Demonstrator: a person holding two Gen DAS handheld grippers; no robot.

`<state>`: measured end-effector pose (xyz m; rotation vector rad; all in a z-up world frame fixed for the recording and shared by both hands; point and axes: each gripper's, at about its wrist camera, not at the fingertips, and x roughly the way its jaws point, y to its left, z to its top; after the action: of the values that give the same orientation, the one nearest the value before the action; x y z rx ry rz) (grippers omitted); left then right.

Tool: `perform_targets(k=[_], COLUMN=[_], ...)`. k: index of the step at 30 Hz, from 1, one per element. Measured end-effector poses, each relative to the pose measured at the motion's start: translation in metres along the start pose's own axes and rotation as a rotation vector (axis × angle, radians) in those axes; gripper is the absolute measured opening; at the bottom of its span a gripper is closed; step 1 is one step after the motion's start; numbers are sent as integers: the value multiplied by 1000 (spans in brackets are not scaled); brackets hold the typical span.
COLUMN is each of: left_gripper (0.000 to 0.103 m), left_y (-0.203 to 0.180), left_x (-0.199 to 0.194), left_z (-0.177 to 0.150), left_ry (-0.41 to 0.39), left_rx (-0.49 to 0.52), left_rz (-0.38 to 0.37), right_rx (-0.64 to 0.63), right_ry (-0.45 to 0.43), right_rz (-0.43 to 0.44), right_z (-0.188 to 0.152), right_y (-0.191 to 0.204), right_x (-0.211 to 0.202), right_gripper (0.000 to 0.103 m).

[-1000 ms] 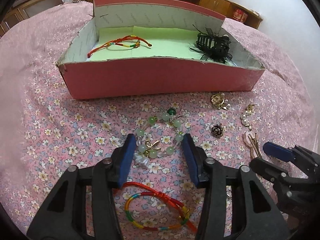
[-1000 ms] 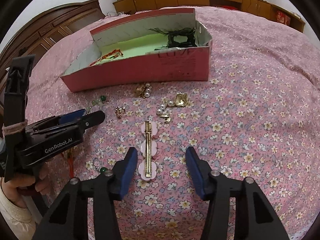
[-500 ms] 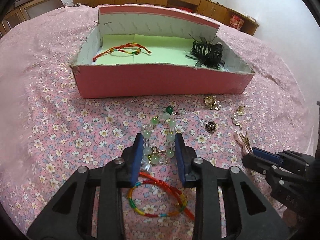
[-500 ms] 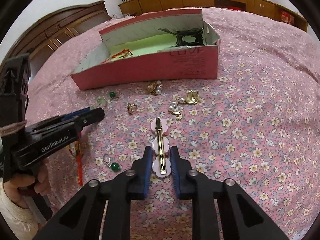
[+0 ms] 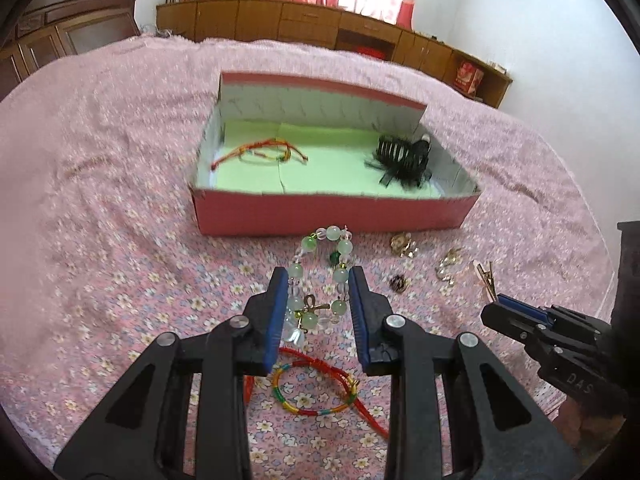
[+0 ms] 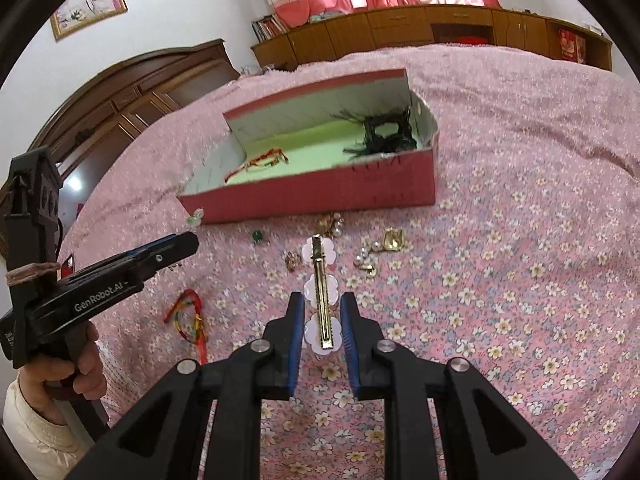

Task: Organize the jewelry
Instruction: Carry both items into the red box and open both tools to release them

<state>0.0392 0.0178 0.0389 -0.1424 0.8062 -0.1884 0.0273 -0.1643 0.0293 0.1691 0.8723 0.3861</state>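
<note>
**Glass-green beads and a gold clip, both gripped**

Green and clear beads on a loose string: we have the bead bracelet [image 5: 320, 280] pinched in the left gripper [image 5: 318, 304]. Jaws are closed on its near end, pads pressing the beads on both sides; the far loop sticks out past the tips toward the pink box [image 5: 332, 216]. We judge it light, floppy and a bit slippery: round beads can roll out of flat pads, and the string sags wherever it is not held. Best hold is across two strands at once, near the little gold charm, as now.

The right gripper [image 6: 322, 320] is closed on the hair clip [image 6: 322, 296], a gold metal bar on pale pink flower shapes. Pads squeeze the nearest flower from either side; the rest of the clip points straight ahead beyond the tips. We judge it stiff and light, easy to carry, though held by one end it may pivot; the flowers may be brittle.

Both items seem lifted just off the flowered bedspread [image 6: 500, 280], hard to be sure. The box sits ahead, open, with a red string bracelet [image 5: 260, 152] and a black hair claw [image 5: 404, 160] already inside. A rainbow string bracelet [image 5: 316, 392] and small gold earrings [image 6: 376, 252] lie loose outside it.
</note>
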Motion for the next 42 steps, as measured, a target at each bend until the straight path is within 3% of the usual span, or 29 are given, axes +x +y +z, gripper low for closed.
perform_targets(k=[10, 20, 31, 42], left_gripper=[22, 22, 22, 23], left_y=[0, 1, 17, 27], left_x=[-9, 8, 66, 88], left_z=[24, 59, 83, 83], left_ry=[-66, -80, -2, 46], left_rx=[15, 56, 53, 13], left_rz=[34, 79, 116, 127], right_rx=[-20, -11, 13, -13], right_ry=[-53, -106, -105, -132], right_rz=[5, -2, -24, -77], right_z=[17, 46, 53, 108], right_y=[6, 1, -9, -18], right_x=[-12, -20, -16, 12], right_gripper=[20, 20, 20, 20])
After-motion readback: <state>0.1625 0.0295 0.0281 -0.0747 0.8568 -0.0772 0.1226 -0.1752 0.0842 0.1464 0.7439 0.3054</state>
